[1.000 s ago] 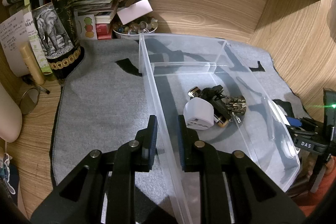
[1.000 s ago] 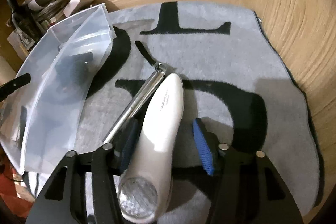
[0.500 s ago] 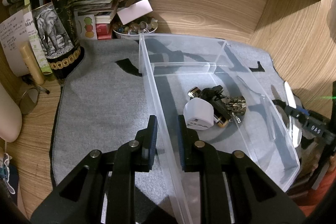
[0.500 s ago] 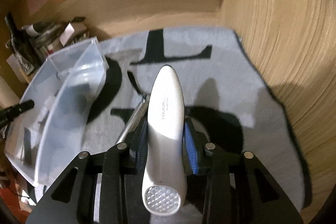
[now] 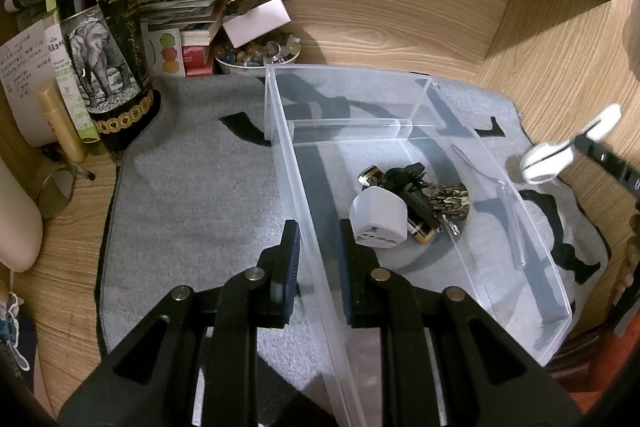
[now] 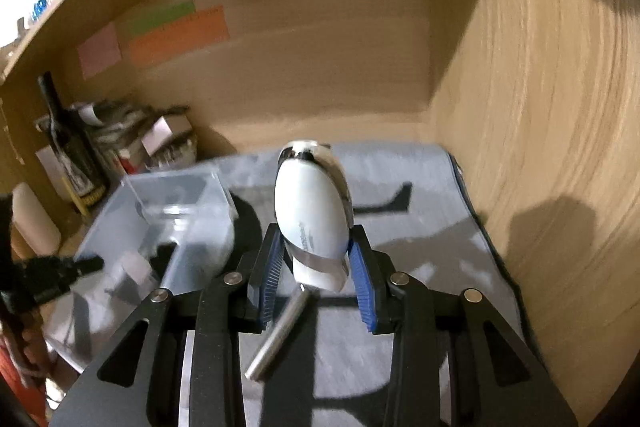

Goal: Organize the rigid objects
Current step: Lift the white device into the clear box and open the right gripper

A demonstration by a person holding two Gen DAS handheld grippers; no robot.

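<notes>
My left gripper (image 5: 317, 259) is shut on the left wall of a clear plastic bin (image 5: 308, 211) standing on the grey mat. The bin holds a white travel adapter (image 5: 378, 217), a battery, black clips and keys (image 5: 448, 197). My right gripper (image 6: 316, 267) is shut on a white and silver handheld device (image 6: 310, 211), raised above the mat with its tip up. It also shows blurred in the left wrist view (image 5: 560, 153), right of the bin. A metal rod (image 6: 280, 333) lies on the mat below the right gripper. The bin (image 6: 176, 223) is to its left.
A dark wine bottle (image 5: 102, 39) stands at the back left, with stacked papers and boxes (image 5: 188, 23) and a bowl of stones (image 5: 256, 53) behind the bin. Wooden walls (image 6: 552, 131) close in the back and right. The grey mat (image 5: 192, 203) has bare room left of the bin.
My right gripper shut on the white device and lifted it off the mat, tilting it upward; the metal rod stayed on the mat. My left gripper kept its hold on the bin wall.
</notes>
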